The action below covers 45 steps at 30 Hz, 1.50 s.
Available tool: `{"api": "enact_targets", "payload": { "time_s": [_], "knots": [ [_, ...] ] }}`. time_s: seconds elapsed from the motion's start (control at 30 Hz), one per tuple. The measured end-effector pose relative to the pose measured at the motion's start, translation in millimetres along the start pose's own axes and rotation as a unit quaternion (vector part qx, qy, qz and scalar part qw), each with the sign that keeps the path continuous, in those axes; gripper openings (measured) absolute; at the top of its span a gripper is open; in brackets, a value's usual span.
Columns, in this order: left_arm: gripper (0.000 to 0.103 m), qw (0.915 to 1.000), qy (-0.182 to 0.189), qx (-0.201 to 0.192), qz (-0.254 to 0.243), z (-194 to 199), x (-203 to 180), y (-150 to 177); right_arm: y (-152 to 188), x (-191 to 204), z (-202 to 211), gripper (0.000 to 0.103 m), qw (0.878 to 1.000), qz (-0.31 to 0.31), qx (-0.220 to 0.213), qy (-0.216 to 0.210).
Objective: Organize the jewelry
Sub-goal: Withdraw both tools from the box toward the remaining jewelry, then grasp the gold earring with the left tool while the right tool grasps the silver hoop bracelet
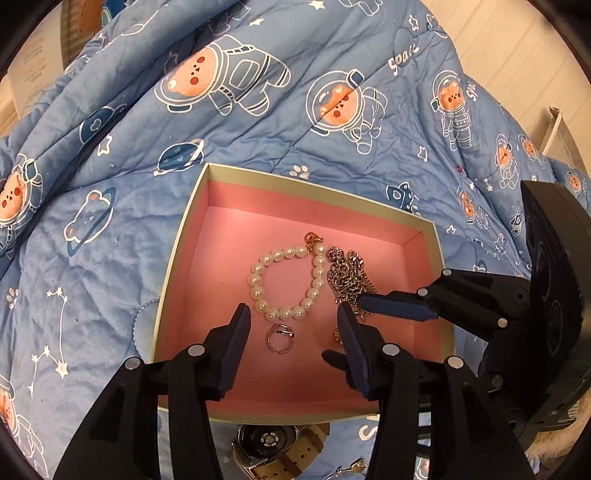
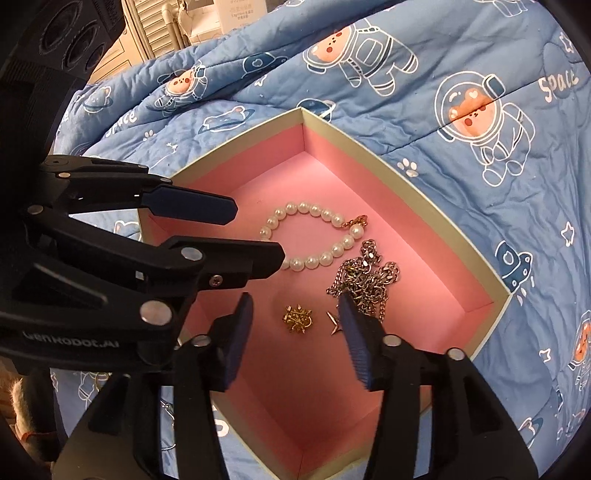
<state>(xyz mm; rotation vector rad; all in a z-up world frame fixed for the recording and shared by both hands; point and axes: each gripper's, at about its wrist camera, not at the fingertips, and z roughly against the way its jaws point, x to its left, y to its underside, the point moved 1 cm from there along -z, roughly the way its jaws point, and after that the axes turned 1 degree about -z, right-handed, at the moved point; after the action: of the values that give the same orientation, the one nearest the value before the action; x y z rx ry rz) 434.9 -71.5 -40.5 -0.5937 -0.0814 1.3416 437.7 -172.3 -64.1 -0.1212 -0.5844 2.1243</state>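
A pink-lined box (image 1: 369, 408) (image 2: 436, 206) lies on a blue space-print quilt. In it are a pearl bracelet (image 1: 258, 293) (image 2: 314, 260), a silver chain pile (image 1: 347, 277) (image 2: 369, 280), a silver ring (image 1: 280, 338), a gold brooch (image 2: 298, 318) and a small star charm (image 2: 334, 320). My left gripper (image 1: 293, 319) is open and empty over the ring, and shows in the right wrist view (image 2: 258, 230). My right gripper (image 2: 295, 306) is open and empty above the brooch; one of its fingers (image 1: 391, 304) reaches in beside the chain.
A watch with a tan strap (image 1: 280, 448) lies on the quilt (image 1: 258, 122) just outside the box's near edge, with a small earring (image 1: 352, 470) beside it. Wire earrings (image 2: 168, 410) lie on the quilt left of the box. Cartons (image 2: 236, 11) stand behind the quilt.
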Motion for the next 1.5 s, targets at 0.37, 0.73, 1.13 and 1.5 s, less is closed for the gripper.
{"api": "enact_targets", "payload": {
  "time_s": [0.37, 0.73, 1.13, 1.5],
  "knots": [
    [0.094, 0.9916, 0.005, -0.128, 0.019, 76.7, 4.8, 29.3, 16.6, 5.8, 58.4, 0.075, 0.993, -0.034, -0.105, 0.046],
    [0.096, 0.9772, 0.000, -0.201, 0.067, 120.8, 34.8, 130.3, 86.4, 50.7, 90.3, 0.075, 0.981, -0.076, -0.171, 0.056],
    [0.091, 0.9829, -0.048, -0.178, -0.006, 104.9, 6.3, 216.9, 150.5, 81.2, 69.4, 0.075, 0.986, -0.097, -0.133, 0.032],
    [0.049, 0.9884, -0.043, -0.142, -0.031, 81.2, -0.4, 230.5, 163.5, 104.2, 50.6, 0.064, 0.993, -0.044, -0.106, 0.032]
  ]
}}
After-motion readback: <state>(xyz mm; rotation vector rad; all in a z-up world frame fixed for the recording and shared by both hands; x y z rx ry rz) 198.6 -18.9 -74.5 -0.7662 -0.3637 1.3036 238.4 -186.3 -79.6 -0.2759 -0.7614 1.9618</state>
